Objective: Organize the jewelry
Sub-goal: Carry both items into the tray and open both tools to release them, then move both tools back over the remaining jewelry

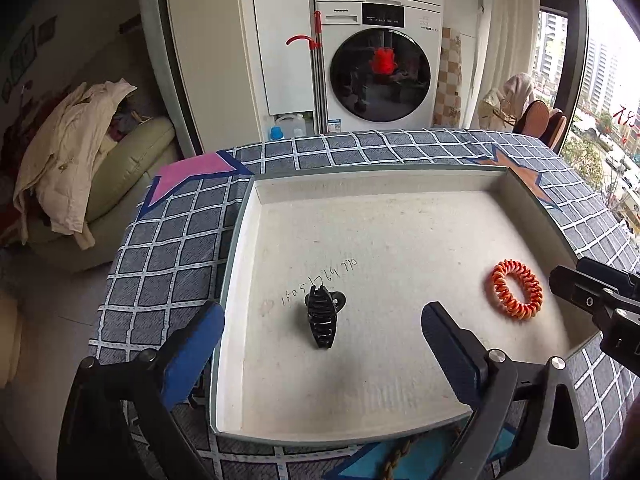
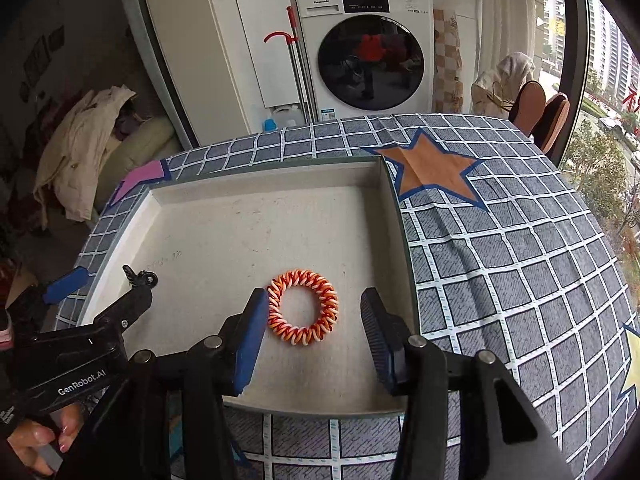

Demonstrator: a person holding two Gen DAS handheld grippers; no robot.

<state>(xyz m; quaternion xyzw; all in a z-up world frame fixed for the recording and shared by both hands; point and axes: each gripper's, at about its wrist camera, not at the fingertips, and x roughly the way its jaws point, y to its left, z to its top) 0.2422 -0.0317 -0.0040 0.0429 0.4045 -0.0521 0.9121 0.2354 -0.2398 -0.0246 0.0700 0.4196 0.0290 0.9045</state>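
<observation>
Right tool (image 2: pixel 314 334) spread beside coil bracelet (image 2: pixel 303 306) | hair claw (image 1: pixel 321 317) apart | tray (image 1: pixel 376 184)

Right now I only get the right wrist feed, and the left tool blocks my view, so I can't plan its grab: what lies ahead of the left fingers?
Observer: A black claw clip lies on the tray floor, apart from the walls.
Operator: Is the left gripper lined up?
Observer: The left gripper is open, with the clip ahead between its fingers.
Operator: Both fingers inside the tray?
Observer: No, the one on its left hangs outside the wall, over the tablecloth.
</observation>
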